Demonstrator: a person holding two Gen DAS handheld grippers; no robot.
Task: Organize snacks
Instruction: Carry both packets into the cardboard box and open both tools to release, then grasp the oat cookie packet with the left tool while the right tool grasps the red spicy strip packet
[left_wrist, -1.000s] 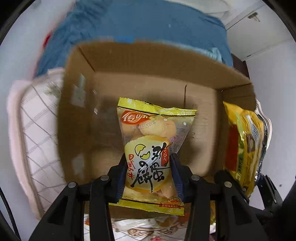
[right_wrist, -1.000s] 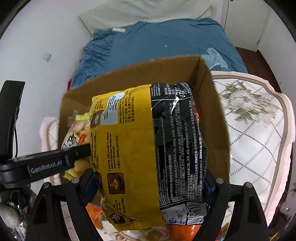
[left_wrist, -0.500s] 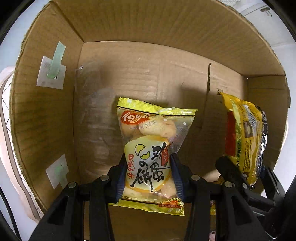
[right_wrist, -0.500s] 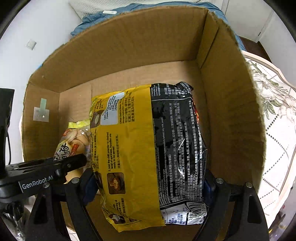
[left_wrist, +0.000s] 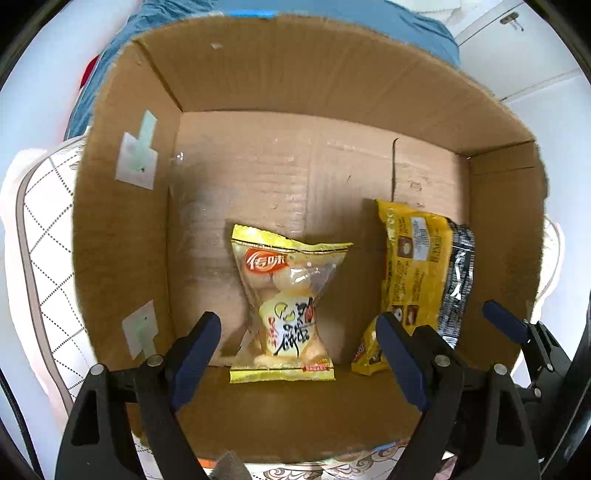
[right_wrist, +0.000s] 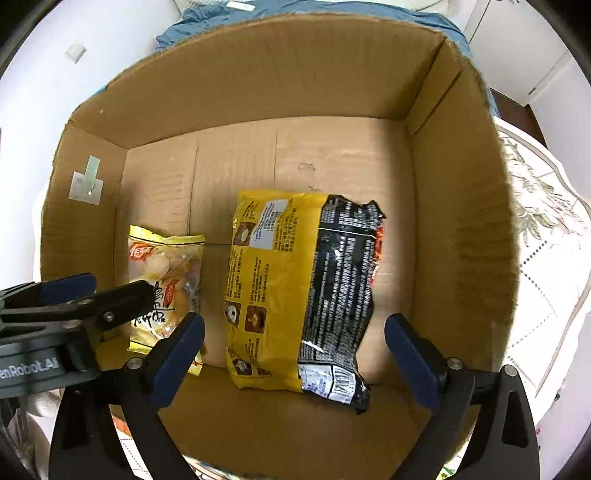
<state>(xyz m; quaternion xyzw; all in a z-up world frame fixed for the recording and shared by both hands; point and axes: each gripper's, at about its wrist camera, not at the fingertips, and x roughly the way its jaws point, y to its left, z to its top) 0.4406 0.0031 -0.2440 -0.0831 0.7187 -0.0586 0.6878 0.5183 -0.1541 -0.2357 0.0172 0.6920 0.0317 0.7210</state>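
Note:
An open cardboard box (left_wrist: 295, 74) fills both views. On its floor lies a small yellow cookie packet (left_wrist: 284, 306), also visible at the left of the right wrist view (right_wrist: 166, 273). Beside it rests a larger yellow and black noodle packet (right_wrist: 299, 291), which appears at the right in the left wrist view (left_wrist: 424, 280). My left gripper (left_wrist: 295, 318) hangs over the cookie packet with its jaws opening and its pads clear of the packet. My right gripper (right_wrist: 294, 320) hangs over the noodle packet, jaws also opening, pads apart from it.
Two taped paper patches (left_wrist: 136, 158) stick to the box's left wall. A white quilted cover (left_wrist: 40, 240) lies under and around the box, with a floral part (right_wrist: 543, 221) on the right. Blue bedding (right_wrist: 332, 7) lies behind the box.
Both grippers went from shut on their packets to spread wide. The cookie packet and the noodle packet have dropped onto the box floor. Both grippers came down into the box.

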